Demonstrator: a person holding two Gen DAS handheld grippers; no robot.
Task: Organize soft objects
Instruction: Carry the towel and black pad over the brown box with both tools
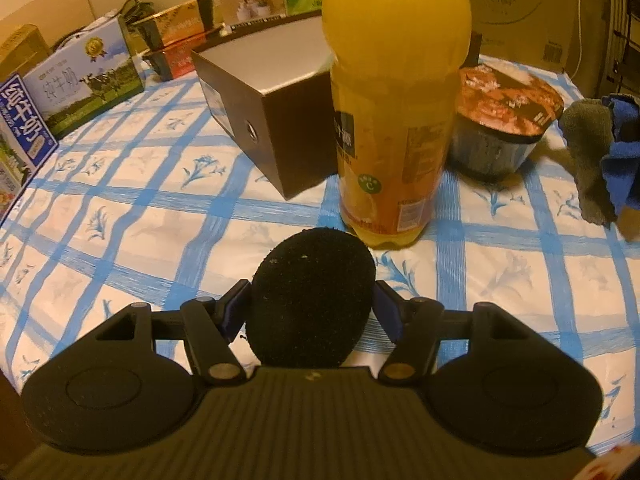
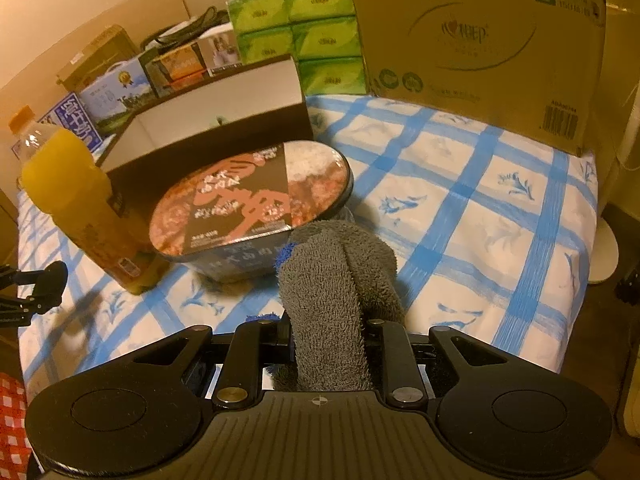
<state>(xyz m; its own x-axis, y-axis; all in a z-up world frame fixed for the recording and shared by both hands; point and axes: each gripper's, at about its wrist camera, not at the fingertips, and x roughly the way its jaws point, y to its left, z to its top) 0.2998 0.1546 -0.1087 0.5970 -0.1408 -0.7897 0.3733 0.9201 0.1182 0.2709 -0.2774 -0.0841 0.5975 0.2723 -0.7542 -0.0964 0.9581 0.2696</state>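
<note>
Both grippers were loaded above the table's near edge: left gripper (image 1: 312,300) clamped a black sponge (image 1: 310,296), right gripper (image 2: 326,340) pinched a grey towel (image 2: 328,304); swinging either risked toppling the juice bottle (image 1: 394,100).

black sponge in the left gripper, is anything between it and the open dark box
Yes, partly. The orange juice bottle stands just beyond the black sponge held in the left gripper, slightly right. The dark box sits behind and left; approaching from the left looks unobstructed.
</note>
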